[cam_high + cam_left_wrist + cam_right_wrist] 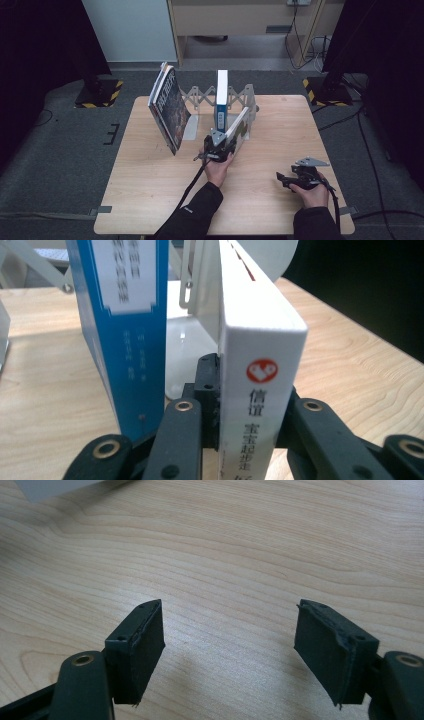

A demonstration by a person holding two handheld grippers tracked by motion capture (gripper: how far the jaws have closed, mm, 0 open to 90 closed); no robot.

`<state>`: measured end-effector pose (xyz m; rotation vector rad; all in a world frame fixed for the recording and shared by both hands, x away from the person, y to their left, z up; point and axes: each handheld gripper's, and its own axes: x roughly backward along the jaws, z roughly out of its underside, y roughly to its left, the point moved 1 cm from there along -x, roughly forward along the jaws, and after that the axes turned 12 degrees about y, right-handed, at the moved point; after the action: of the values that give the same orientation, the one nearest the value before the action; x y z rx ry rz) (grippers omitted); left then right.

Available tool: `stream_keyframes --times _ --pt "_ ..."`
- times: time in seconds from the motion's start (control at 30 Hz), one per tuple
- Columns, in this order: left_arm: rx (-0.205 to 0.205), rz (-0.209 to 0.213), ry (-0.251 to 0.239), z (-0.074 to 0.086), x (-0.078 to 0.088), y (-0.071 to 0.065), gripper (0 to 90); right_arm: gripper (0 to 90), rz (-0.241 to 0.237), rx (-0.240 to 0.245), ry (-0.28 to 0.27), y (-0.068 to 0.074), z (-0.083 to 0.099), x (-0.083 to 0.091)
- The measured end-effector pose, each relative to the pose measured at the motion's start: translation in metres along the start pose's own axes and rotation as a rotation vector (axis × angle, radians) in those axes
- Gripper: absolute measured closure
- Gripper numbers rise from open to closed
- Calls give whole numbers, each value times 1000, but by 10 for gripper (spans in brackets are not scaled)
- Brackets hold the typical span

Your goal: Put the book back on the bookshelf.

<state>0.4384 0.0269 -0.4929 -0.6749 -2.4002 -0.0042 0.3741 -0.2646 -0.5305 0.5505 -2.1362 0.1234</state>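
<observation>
Nearest the person, the right gripper (285, 178) rests idle low over the pale wooden table (150, 200), its jaws apart and empty. Farther in, the left gripper (218, 150) clamps the spine of a thick white book (262, 370), apparently to stand it in the white expanding metal book rack (200, 95) just beside the upright blue-and-white book (125, 315). A dark-covered book (169, 107) leans at the rack's left end.

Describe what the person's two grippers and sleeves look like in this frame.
Both sleeves are dark, the left one bearing a small pale mark near the cuff. The left gripper and right gripper are black, each topped by a grey three-cornered plate. A black cable trails from each. The jaws are black links with brass-coloured rivets and flat, worn pads.
</observation>
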Motion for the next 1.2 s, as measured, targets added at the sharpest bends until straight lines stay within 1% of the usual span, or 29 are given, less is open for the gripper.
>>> stream_keyframes --times 0.03,0.13,0.17,0.2,0.27,0.37,0.43,0.47,0.53,0.57,0.6,0.67,0.7,0.8,0.83,0.87,0.93,0.97,1.0,1.07,1.1,1.2 --pt "0 -6 -1 0 -1 -1 736 279 0 0 -1 0 0 0" --pt "-25 -34 0 0 -3 -5 738 280 1 0 0 0 0 0" --pt "-25 -32 2 0 -5 -7 738 281 0 -2 -1 0 0 0" --pt "-30 -39 2 0 -7 -7 738 281 -2 0 -1 -1 0 0" --pt "-21 -41 3 -1 -12 -7 736 281 -3 1 -1 0 0 0" --pt "-8 -25 6 -1 -19 -4 726 282 -7 -6 -6 0 -1 -1" --pt "-2 1 4 0 -22 -1 711 282 -6 -4 -4 0 -1 -1" --pt "-8 10 4 0 -22 -1 701 282 -6 -4 -4 0 -1 -1" --pt "-15 38 6 1 -19 0 679 281 -1 -2 -3 -1 -1 0" --pt "-27 47 1 2 -17 -1 662 280 1 -6 0 -1 0 -1" --pt "-36 56 2 4 -14 -1 640 280 4 2 4 -1 0 -1" --pt "-55 69 12 8 -8 -2 613 280 8 7 7 -1 0 -1" --pt "-66 72 16 11 -5 -2 613 280 7 8 7 -1 0 -1" --pt "-66 95 21 16 2 -3 638 280 10 7 8 -1 0 -1" --pt "-71 100 27 17 4 -3 658 280 11 7 8 -1 0 -1" --pt "-80 89 29 17 4 -3 674 281 12 7 8 -1 0 -1" --pt "-61 100 31 15 3 -3 684 282 11 9 8 -1 0 -1" --pt "-54 102 25 14 2 -3 683 281 10 8 9 -1 0 -1" --pt "-54 100 22 13 1 -4 682 283 11 9 8 -1 0 -1" --pt "-51 99 29 8 -3 -5 681 285 6 9 8 -1 0 0" --pt "-58 93 28 7 -5 -7 680 286 6 8 4 -1 0 -1" --pt "-69 98 31 2 -14 -12 668 288 6 11 5 -1 0 -1"
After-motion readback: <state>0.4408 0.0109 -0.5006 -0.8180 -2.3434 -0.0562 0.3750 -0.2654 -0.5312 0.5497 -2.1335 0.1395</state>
